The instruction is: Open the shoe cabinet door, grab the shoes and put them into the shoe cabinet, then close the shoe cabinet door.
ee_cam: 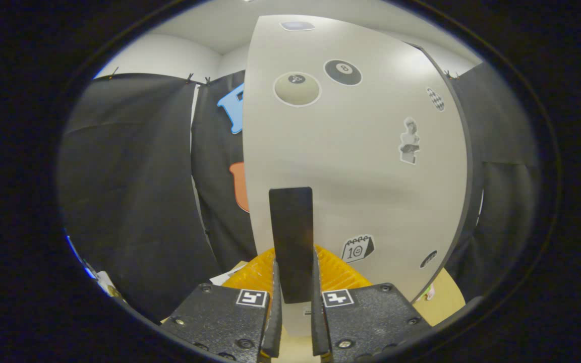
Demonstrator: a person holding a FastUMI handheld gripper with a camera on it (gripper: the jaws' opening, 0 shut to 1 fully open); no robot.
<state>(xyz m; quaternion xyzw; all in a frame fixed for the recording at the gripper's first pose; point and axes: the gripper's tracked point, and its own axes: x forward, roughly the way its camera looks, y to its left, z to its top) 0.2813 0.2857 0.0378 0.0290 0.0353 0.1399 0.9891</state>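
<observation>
A pale grey shoe cabinet door (356,166) with several stickers stands upright straight ahead of me. A flat black handle (292,242) runs vertically down its lower part. My gripper (294,302) is shut on this handle, with the left finger (274,312) and the right finger (317,312) pressing on its bottom end from either side. The door's dark right edge (467,201) curves down beyond the fingers to the right. An orange ribbed object (341,275) lies low behind the handle, just past the fingers; what it is I cannot tell.
Black cloth walls (134,201) hang to the left and to the right of the door. A light wooden surface (447,297) shows low on the right. White papers (227,276) lie by the orange object on the left.
</observation>
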